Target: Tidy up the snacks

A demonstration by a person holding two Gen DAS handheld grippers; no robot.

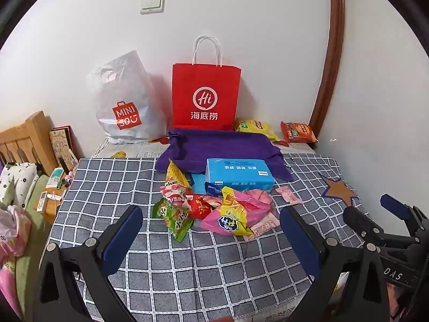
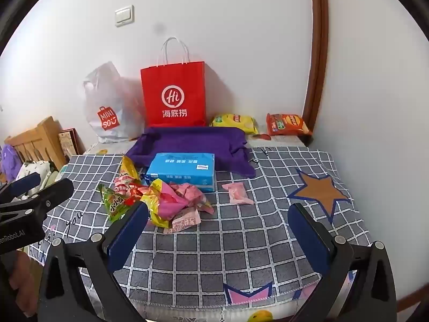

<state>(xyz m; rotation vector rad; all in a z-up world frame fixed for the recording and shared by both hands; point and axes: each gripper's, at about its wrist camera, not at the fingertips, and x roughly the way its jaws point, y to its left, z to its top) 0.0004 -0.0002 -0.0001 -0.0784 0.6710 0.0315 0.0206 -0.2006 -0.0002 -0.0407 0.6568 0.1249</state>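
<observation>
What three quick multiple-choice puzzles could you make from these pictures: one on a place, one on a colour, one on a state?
1. Where does the blue box lie?
A. on the purple cloth's front edge
B. inside the red bag
C. on the floor

2. What colour are the red bag's handles?
A. black
B. white
C. green

3. How do the left gripper's jaws stand?
A. shut on a snack
B. open, empty
C. shut, empty

Answers: 1 A, the box overlaps the cloth; 2 B, pale loops rise above the bag; 3 B, checked tablecloth shows between the jaws.
</observation>
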